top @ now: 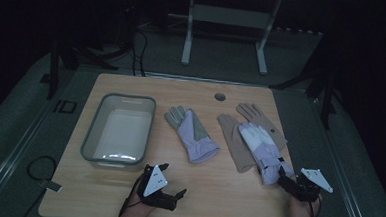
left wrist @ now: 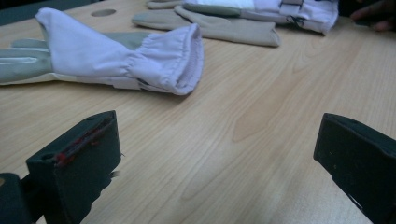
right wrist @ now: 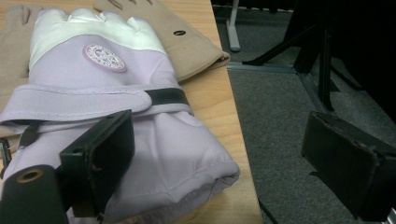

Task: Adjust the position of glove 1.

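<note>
Looking down from the high view, I have my left gripper (top: 169, 180) released near the lower centre of the frame, its jaws wide apart over bare table (top: 217, 190). Its own view shows the lilac glove (left wrist: 135, 63) lying flat in the upper left, cuff toward me. My right gripper (top: 290, 181) sits at the lower right, jaws also spread, one jaw over the cuff of the second lilac glove (right wrist: 112, 88), which rests on 2 tan gloves (top: 232, 135). A grey bin (top: 92, 133) stands at left.
</note>
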The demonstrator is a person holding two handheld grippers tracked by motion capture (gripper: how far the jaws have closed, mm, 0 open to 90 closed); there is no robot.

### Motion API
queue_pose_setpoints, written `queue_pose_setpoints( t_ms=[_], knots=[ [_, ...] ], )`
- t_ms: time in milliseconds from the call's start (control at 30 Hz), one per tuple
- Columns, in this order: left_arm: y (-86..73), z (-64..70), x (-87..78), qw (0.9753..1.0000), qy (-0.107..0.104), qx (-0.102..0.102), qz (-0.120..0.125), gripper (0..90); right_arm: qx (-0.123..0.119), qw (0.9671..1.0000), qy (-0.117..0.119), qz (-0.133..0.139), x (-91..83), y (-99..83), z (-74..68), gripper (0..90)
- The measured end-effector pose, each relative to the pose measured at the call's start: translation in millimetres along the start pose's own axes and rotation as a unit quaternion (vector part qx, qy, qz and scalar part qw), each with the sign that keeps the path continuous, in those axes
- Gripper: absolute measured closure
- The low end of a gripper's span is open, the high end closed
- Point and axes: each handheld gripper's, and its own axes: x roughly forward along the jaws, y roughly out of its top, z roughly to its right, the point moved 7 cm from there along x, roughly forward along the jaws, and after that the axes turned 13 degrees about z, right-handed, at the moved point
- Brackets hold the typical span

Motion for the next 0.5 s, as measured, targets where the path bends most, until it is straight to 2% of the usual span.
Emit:
queue_pose_setpoints(
  t_ms=[167, 300, 467, 500],
  knots=[
    [-2.3, 3.5, 4.0, 0.9995, -0.016, 0.011, -0.024, 0.9, 0.005, 1.0000, 0.007, -0.003, -0.2, -0.5, 0.2, 9.3],
    [-3.0, 2.5, 4.2, 0.9993, -0.021, 0.000, -0.030, 0.9, 0.011, 0.9996, 0.025, -0.008, -1.8, 1.0, -1.3, 9.3],
    [-3.3, 2.2, 4.2, 0.9992, -0.023, -0.002, -0.032, 0.9, 0.007, 0.9992, 0.030, -0.026, 0.1, 12.2, 0.3, 9.3],
    [-2.8, 2.0, 3.4, 0.9993, -0.023, -0.004, -0.027, 0.9, 0.011, 0.9987, 0.035, -0.035, 2.6, 20.9, 1.2, 9.3]
  ],
)
